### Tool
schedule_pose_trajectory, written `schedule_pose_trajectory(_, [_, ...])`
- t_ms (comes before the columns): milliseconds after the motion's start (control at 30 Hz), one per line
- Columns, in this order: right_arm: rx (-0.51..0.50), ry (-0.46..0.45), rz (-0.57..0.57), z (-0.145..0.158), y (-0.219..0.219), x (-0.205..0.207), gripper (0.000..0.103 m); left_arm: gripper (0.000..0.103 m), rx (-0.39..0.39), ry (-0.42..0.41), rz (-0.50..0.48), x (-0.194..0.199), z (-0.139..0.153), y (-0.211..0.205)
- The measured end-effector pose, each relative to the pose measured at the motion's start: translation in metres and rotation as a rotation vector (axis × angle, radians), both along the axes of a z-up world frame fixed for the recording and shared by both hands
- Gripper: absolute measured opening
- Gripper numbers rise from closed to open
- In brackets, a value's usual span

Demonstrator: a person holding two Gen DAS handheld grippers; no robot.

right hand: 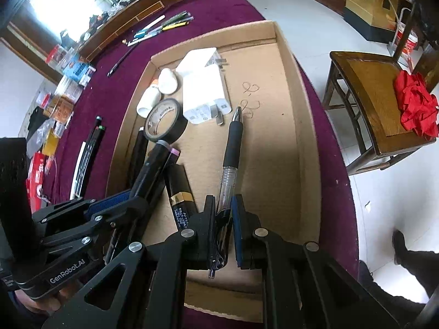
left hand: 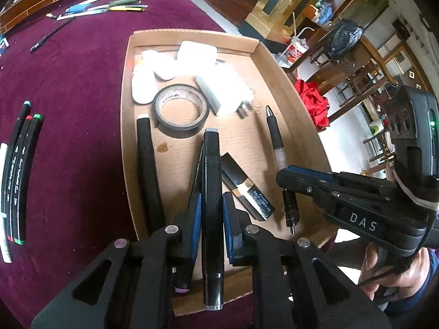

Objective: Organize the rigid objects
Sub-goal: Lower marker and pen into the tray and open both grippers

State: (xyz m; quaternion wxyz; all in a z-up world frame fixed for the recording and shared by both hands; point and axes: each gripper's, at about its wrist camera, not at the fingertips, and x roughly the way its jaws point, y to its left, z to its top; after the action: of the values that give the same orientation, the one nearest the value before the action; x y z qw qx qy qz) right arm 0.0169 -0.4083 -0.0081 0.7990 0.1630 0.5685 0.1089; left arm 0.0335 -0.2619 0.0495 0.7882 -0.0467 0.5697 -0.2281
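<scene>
Left hand-held gripper (left hand: 211, 227) clamps a black marker (left hand: 211, 192), right hand-held gripper (right hand: 222, 219) a gel pen (right hand: 229, 170), both over the cardboard tray (left hand: 290, 87); best lower flat, parallel, then release.

Bare cardboard along the tray's (right hand: 310, 126) right side lies open; chargers (right hand: 204, 93), tape roll (right hand: 164, 122) and markers (right hand: 153, 170) crowd its left.

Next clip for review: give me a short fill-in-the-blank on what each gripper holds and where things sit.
1. The left gripper is shut on a black ____.
2. The right gripper is shut on a ____ with a clear barrel.
3. The roll of black tape lies inside the cardboard ____.
4. The red cloth lies on a wooden ____.

Missing words: marker; pen; tray; chair
</scene>
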Motion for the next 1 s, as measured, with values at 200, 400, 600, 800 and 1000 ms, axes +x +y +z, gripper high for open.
schedule_pose_trajectory(200, [0.003,0.013,0.041,-0.005,0.009,-0.001,0.011,0.012,0.008,-0.019,-0.001,-0.002,-0.001,-0.002])
schedule_pose_trajectory(400, [0.015,0.011,0.07,-0.005,0.017,-0.002,0.011,0.012,0.018,-0.034,-0.029,-0.005,0.0,-0.008])
schedule_pose_trajectory(600, [0.024,0.016,0.088,-0.006,0.025,-0.003,0.011,0.012,0.046,-0.035,-0.027,-0.004,-0.005,-0.006])
schedule_pose_trajectory(800, [0.031,0.02,0.078,-0.006,0.025,-0.004,0.011,0.013,0.057,-0.046,-0.028,-0.005,-0.009,-0.005])
schedule_pose_trajectory(1000, [0.03,0.018,0.061,-0.006,0.026,-0.005,0.011,0.013,0.06,-0.041,-0.038,-0.007,-0.016,-0.003])
